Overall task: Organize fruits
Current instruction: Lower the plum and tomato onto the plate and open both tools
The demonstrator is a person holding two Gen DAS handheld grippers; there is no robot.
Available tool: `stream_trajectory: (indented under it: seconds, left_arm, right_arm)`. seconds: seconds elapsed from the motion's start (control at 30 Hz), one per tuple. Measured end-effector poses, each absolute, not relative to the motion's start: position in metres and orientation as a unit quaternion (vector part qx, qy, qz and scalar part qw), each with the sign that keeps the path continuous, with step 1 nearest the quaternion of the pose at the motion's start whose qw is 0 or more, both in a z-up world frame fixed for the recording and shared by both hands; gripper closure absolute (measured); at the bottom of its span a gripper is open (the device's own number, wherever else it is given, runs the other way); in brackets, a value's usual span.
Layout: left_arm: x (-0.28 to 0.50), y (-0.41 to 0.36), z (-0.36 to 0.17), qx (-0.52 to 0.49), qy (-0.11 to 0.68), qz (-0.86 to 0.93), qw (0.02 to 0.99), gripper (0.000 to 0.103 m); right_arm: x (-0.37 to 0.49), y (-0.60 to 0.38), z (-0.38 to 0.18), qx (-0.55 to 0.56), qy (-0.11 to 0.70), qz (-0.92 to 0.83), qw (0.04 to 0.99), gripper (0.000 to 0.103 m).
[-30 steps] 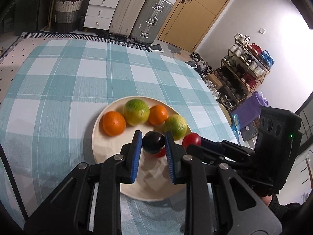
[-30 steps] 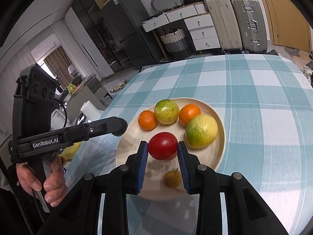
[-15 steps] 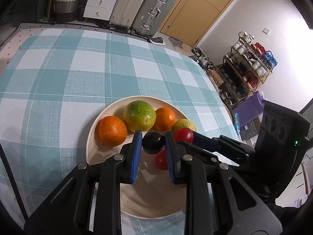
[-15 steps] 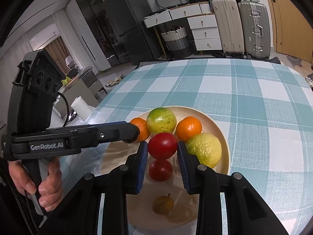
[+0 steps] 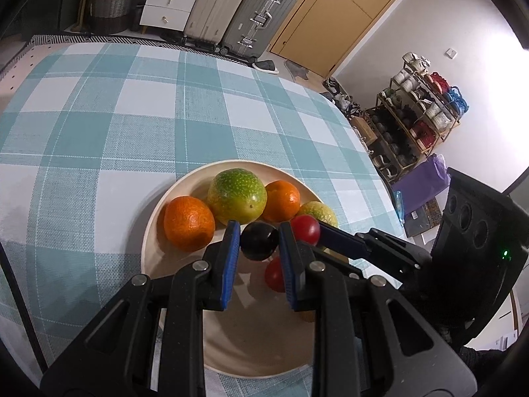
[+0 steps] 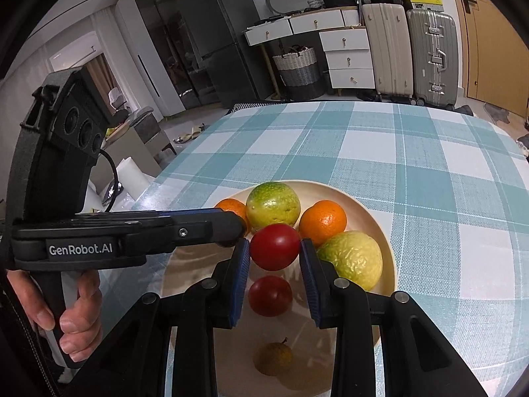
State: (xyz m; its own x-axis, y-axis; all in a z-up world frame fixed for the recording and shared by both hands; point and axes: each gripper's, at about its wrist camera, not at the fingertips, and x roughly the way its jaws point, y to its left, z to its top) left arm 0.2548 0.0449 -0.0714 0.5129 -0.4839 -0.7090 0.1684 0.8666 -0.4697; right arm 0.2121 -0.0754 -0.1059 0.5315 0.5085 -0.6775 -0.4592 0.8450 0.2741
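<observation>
- Blue ribbed pads on black fingers: left gripper [image 5: 259, 243] is clamped on a plum [image 5: 259, 241], held across its middle, above the plate [image 5: 158, 228].
- Right gripper [image 6: 275, 254] is clamped on a tomato [image 6: 275, 246], pads at its widest part, held over the plate just near of the fruit row.
- Plum: small, dark, glossy, round. Likely light, slick and easy to bruise, so light squeeze, grip at the equator.
- Tomato: smooth shiny red skin, probably soft and thin-skinned, would roll or squirt out if pinched off-centre.
- Second tomato [image 6: 270, 296] lies on the plate below the held one.
- Small brown fruit [image 6: 272, 359] with a stem, dull rough skin, near part of the plate.
- Far row: two oranges [image 5: 189, 223] [image 5: 281, 200], pebbled peel, firm-looking; green fruit [image 5: 237, 196] between them, speckled and smooth.
- Yellow-green fruit [image 6: 352, 259], bumpy rind, right of the held tomato, appears to be touching the right finger.
- Plate is cream, matte, shallow, round.
- Checked teal-and-white cloth [image 5: 132, 125], woven texture, under the plate.
</observation>
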Motion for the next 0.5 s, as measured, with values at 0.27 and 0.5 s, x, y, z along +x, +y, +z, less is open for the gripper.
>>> stream_trajectory:
  seconds: [0.27, 0.5]
  left_arm:
    - [0.255, 0.045, -0.065, -0.190, 0.441, -0.196, 0.855, 0.080]
    - [0.240, 0.055, -0.046, -0.199, 0.421, -0.178, 0.867, 0.062]
  right_arm:
    - [0.205, -0.078, -0.094, 0.029, 0.371, 0.268, 0.889, 0.055]
    - [0.187, -0.091, -0.079, 0.037, 0.353, 0.263, 0.897, 0.053]
